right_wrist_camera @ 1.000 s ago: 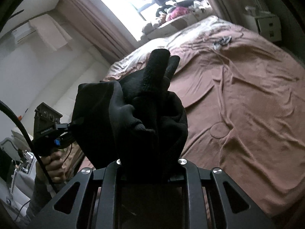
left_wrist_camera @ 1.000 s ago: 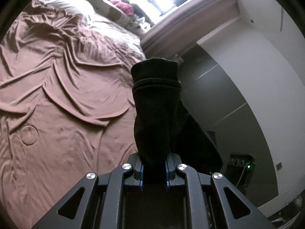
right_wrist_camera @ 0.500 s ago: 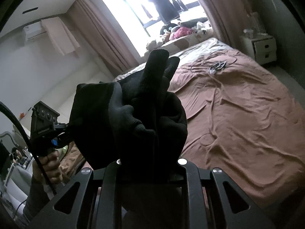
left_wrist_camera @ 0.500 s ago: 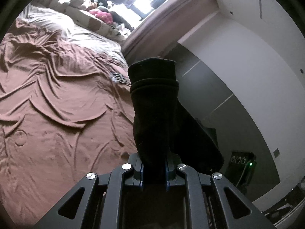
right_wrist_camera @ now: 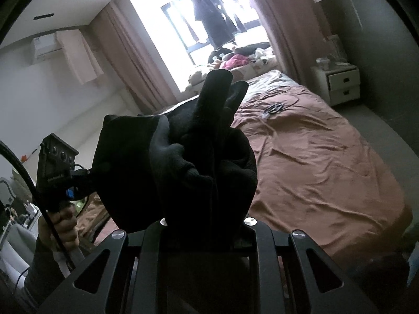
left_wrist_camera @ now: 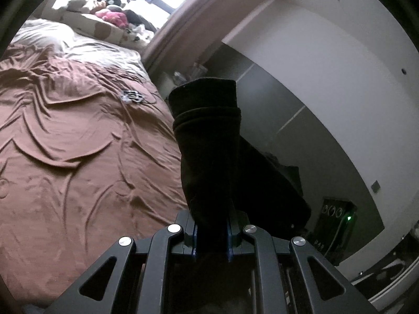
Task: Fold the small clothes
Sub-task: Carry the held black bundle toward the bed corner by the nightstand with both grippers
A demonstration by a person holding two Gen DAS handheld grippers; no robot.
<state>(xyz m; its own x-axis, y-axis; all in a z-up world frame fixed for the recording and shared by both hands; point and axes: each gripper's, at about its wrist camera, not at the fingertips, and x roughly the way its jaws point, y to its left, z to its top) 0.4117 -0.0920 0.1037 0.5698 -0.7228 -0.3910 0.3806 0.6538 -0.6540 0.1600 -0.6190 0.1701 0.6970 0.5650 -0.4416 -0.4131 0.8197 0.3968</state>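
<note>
Big brown bed [left_wrist_camera: 78, 151] spreads out below and ahead of both tongs. The black glove [right_wrist_camera: 183, 162] hangs in the air between them: left tongs [left_wrist_camera: 210, 233] are clamped on its cuff end, right tongs [right_wrist_camera: 204, 222] clenched on the bunched finger end, fingers sticking up.

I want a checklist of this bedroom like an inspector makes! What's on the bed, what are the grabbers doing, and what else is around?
Surface: wrinkled brown bedspread, nothing being folded on it.
Job's things: black knit glove, held in the air between both grippers; cuff end at the left.
Clutter: small dark tangled item on the bed; stuffed toys by the window.
Grippers: left gripper and right gripper both shut on the glove.
Cables: black cable beside the left gripper's handle.
Surroundings: white nightstand, pinkish curtains.
</note>
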